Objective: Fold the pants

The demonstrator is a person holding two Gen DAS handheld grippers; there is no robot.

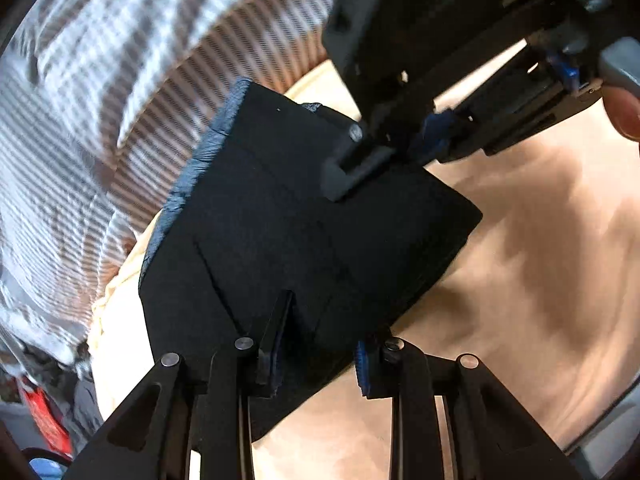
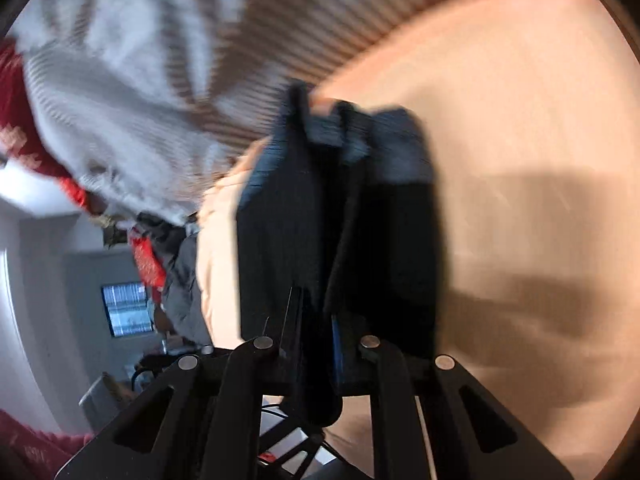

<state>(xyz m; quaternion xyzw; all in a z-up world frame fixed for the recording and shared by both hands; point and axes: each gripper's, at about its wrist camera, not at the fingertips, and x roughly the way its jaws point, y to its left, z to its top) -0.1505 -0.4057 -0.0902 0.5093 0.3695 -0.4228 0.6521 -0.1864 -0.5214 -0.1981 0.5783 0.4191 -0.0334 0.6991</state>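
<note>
- While the pants [image 1: 304, 240] are filling the middle of the left wrist view as a dark, flat, folded bundle, they are lying over a peach-coloured sheet [image 1: 540, 264] that is spreading across the right and lower part of the frame.
- A strip of blue fabric is showing along the bundle's upper left edge, running from the upper middle down toward the left.
- The left gripper [image 1: 320, 364] is sitting at the bottom centre of its view with its fingers spread apart; the near edge of the pants is lying between them, with one finger [image 1: 276, 344] rising over the cloth, and whether it is touching cannot be told.
- The right gripper [image 1: 404, 148] is reaching in from the upper right of the left wrist view and is pinching the far edge of the pants, with blue cloth bunching between its fingers.
- In the right wrist view, which is blurred, the right gripper [image 2: 316, 344] is standing at the bottom centre with the pants [image 2: 344, 216] gathered between its fingers and rising up the middle of the frame in dark folds.
- A striped grey and white cloth [image 1: 100, 92] is covering the upper left of both views, lying beyond the pants.
- A fingertip [image 1: 624, 116] is showing at the right edge of the left wrist view.
</note>
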